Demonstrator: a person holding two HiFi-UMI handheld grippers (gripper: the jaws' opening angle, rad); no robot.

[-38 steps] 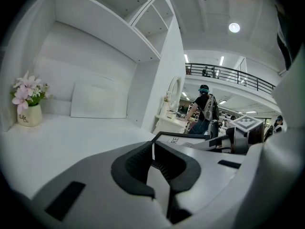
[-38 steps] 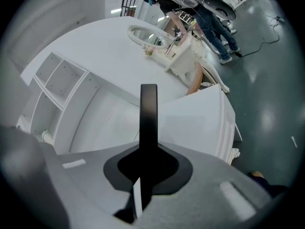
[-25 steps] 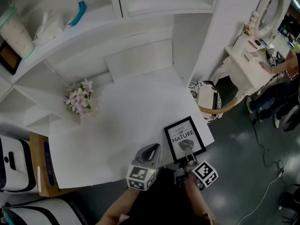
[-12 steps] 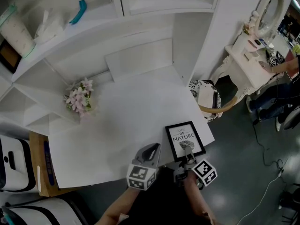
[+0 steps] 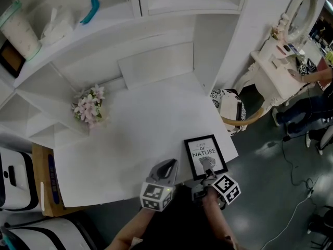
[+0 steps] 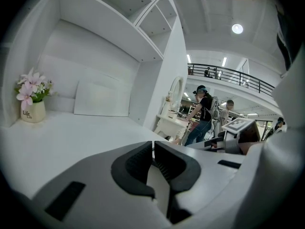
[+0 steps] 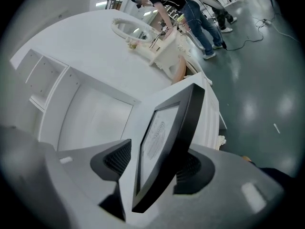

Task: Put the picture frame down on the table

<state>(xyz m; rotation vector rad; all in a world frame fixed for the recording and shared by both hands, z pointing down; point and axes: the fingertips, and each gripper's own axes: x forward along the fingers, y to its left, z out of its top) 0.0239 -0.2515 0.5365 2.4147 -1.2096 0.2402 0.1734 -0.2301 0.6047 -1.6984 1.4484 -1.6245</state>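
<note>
Picture frame lies face up near the tabletop's right front corner. The job looks basically done, which is why the right tongs have just been opening, loose around its near edge. Left tongs are closed and empty, not needed.

Ahead of your left gripper, the white table runs back to a white shelving unit, with a plain white panel leaning at its foot. Well to the right of your right gripper, a white dressing table with an oval mirror stands on the dark glossy floor. A round ceiling light glows overhead.
</note>
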